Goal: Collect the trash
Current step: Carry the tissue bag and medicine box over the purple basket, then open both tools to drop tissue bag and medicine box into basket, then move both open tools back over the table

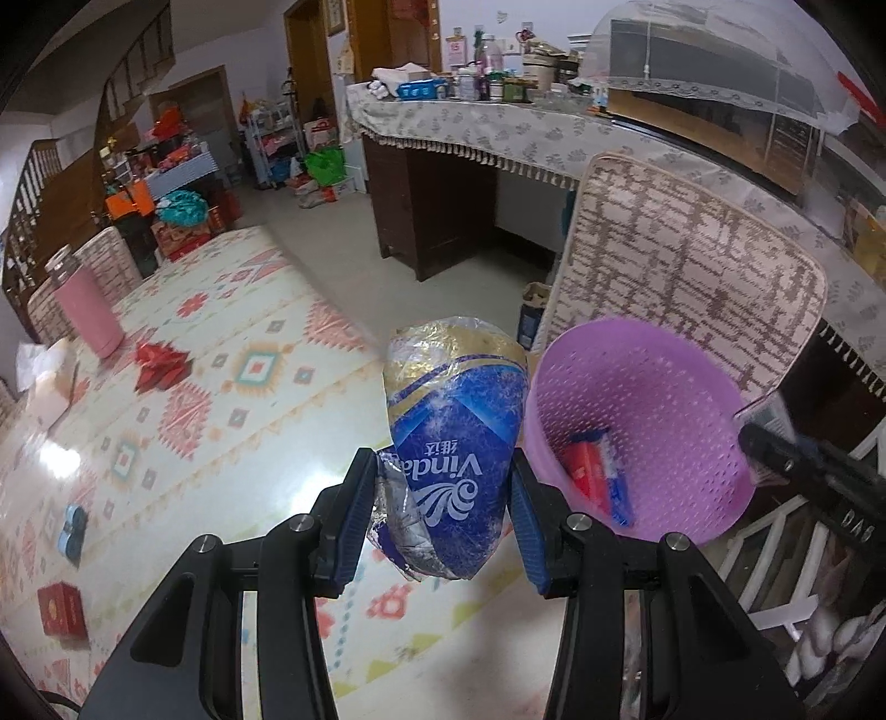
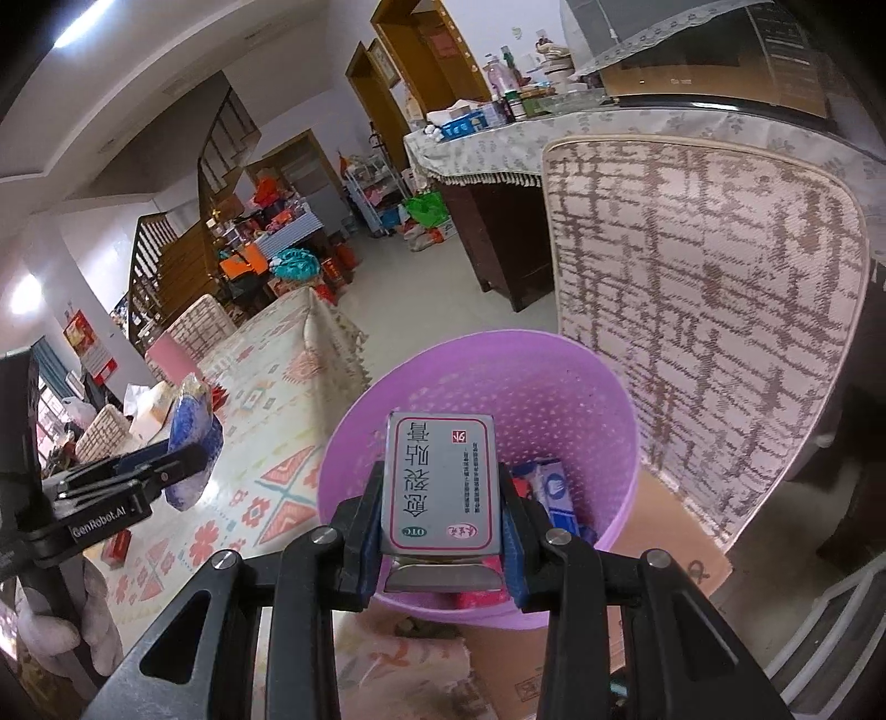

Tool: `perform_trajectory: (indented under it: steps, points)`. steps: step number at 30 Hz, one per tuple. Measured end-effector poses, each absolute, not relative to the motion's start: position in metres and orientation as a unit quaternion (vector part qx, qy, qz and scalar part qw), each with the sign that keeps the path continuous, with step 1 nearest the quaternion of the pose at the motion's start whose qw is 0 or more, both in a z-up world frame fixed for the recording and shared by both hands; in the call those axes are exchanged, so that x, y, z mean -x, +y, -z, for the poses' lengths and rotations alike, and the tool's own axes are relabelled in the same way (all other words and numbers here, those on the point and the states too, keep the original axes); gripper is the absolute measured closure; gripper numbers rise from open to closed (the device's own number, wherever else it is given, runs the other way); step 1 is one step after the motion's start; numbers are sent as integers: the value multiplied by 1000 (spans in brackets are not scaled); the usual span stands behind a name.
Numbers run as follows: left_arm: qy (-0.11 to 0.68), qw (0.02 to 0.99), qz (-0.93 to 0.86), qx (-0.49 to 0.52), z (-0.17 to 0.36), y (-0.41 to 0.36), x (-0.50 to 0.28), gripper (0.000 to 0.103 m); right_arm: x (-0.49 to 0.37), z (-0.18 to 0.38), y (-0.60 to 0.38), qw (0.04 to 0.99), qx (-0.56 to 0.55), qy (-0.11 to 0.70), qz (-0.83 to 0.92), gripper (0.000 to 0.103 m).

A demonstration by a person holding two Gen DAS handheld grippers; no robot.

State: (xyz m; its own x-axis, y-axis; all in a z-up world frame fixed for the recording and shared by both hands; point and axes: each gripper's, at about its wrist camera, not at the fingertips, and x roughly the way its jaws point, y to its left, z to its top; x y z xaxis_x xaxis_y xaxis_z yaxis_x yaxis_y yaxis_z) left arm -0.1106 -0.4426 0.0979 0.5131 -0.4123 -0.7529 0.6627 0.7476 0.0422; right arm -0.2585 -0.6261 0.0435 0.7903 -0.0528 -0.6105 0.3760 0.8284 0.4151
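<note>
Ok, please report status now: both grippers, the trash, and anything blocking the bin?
Left gripper shut on blue tissue wrapper, beside the purple bin. Right gripper shut on grey medicine box, over the bin. Bin mouth unobstructed.

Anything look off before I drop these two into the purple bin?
Nothing stands out. The purple bin stands upright with a few packages inside. The left tongs grip a crumpled Vinda wrapper; the right tongs hold a grey box over the bin.

Floor: pale, smooth floor [image 1: 343, 243]
Stairs: dark wooden staircase [image 2: 166, 243] at far left
Bench: patterned pastel cloth over bench [image 1: 232, 354]
Sideboard: dark wood sideboard [image 1: 437, 216] under grey leaf-print cloth
Chair: woven beige-brown chair back [image 2: 709, 332]
Light: bright ceiling strip light [image 2: 91, 22]
</note>
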Motion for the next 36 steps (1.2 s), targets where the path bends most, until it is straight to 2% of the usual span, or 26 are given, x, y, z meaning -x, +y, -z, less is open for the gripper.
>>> perform_trajectory:
  steps: [12, 15, 17, 19, 25, 32, 34, 36]
  points:
    - [404, 815, 386, -151, -100, -519, 91, 58, 237, -32, -659, 895, -283, 315, 142, 65]
    - [402, 810, 394, -161, -98, -533, 94, 53, 228, -30, -664, 896, -276, 316, 148, 64]
    - [402, 808, 397, -165, -100, -535, 96, 44, 223, -29, -669, 893, -280, 314, 159, 58]
    - [399, 811, 398, -157, -103, -529, 96, 28, 223, -29, -673, 892, -290, 308, 160, 47]
    - [411, 816, 386, -124, -106, -497, 90, 26, 229, -31, -670, 892, -299, 299, 158, 37]
    - [411, 829, 368, -93, -103, -455, 100, 25, 237, -31, -653, 899, -297, 284, 154, 32]
    - [409, 830, 366, -95, -102, -445, 105, 25, 240, -34, -647, 903, -292, 271, 158, 26]
    - [408, 834, 360, -90, -101, -433, 110, 25, 242, -37, -639, 908, -291, 260, 155, 24]
